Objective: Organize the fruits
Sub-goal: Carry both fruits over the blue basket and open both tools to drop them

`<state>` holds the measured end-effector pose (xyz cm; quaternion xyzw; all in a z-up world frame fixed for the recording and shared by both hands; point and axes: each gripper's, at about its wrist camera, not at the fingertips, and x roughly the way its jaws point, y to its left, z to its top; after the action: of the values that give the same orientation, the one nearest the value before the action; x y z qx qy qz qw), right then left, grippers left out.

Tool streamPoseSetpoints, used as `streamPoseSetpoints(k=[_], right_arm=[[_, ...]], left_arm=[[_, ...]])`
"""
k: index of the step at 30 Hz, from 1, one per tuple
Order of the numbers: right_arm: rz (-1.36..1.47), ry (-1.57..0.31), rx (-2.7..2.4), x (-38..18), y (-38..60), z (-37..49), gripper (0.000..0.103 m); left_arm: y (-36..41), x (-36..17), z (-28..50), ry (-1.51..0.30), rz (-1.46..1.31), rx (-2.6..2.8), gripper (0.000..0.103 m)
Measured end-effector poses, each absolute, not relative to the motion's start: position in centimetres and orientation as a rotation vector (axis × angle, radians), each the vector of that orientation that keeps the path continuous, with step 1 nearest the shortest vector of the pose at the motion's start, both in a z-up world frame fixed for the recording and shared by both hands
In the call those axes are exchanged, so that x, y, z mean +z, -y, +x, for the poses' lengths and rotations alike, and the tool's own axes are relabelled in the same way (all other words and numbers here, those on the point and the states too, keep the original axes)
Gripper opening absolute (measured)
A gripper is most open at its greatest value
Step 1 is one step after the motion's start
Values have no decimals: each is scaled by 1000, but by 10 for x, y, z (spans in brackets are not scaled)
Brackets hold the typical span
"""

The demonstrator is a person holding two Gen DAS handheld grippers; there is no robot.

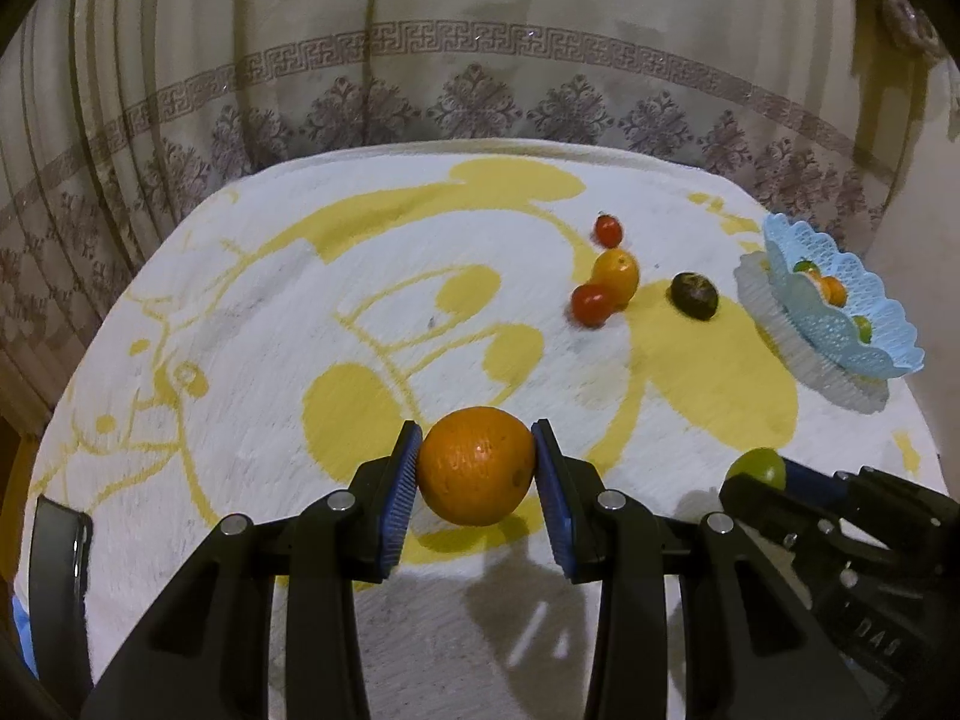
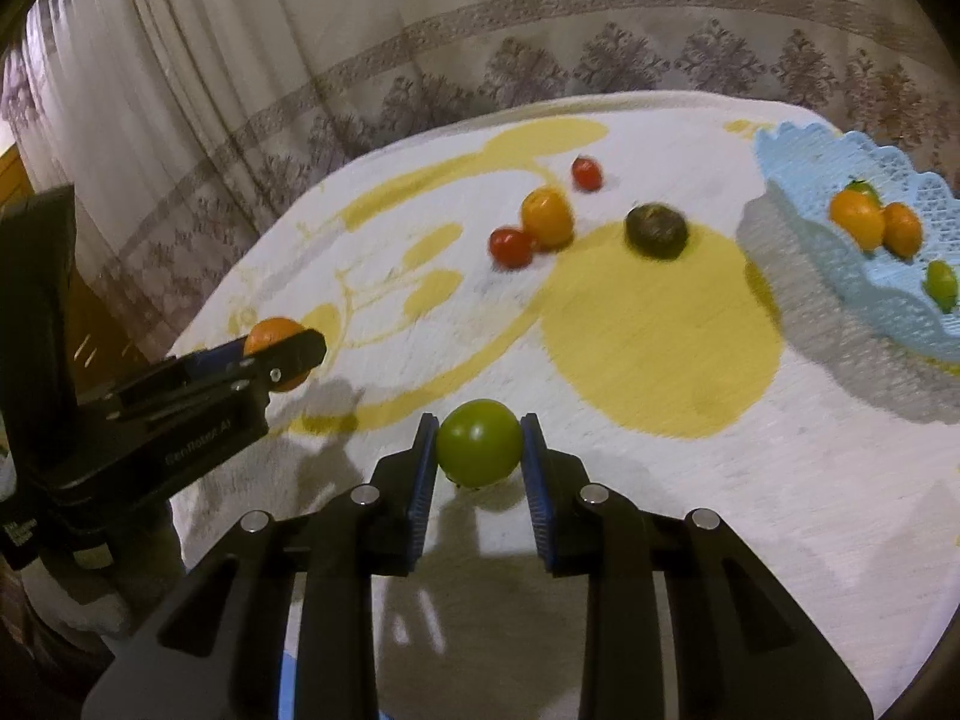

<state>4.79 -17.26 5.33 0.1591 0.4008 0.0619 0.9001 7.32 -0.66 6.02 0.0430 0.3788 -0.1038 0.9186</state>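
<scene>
My left gripper [image 1: 475,465] is shut on an orange [image 1: 476,466] and holds it above the table. My right gripper [image 2: 478,447] is shut on a green fruit [image 2: 478,443], also lifted. The right gripper with the green fruit [image 1: 757,468] shows at the lower right of the left wrist view. The left gripper with the orange [image 2: 277,341] shows at the left of the right wrist view. On the cloth lie two red tomatoes [image 1: 591,304] [image 1: 608,230], a small orange fruit [image 1: 616,274] and a dark fruit [image 1: 694,296]. A light blue basket [image 2: 798,174] at the right holds several fruits.
The table is covered with a white and yellow cloth [image 1: 360,312]. A patterned curtain [image 1: 420,60] hangs behind it. A dark phone-like object [image 1: 57,588] lies at the left table edge.
</scene>
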Motion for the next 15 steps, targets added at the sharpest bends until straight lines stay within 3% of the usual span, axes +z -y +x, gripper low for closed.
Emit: streamPoseSetpoints(k=[15], right_arm=[[407, -679, -27, 92, 253, 33, 28]], left_arm=[[68, 92, 79, -700, 162, -296, 38]])
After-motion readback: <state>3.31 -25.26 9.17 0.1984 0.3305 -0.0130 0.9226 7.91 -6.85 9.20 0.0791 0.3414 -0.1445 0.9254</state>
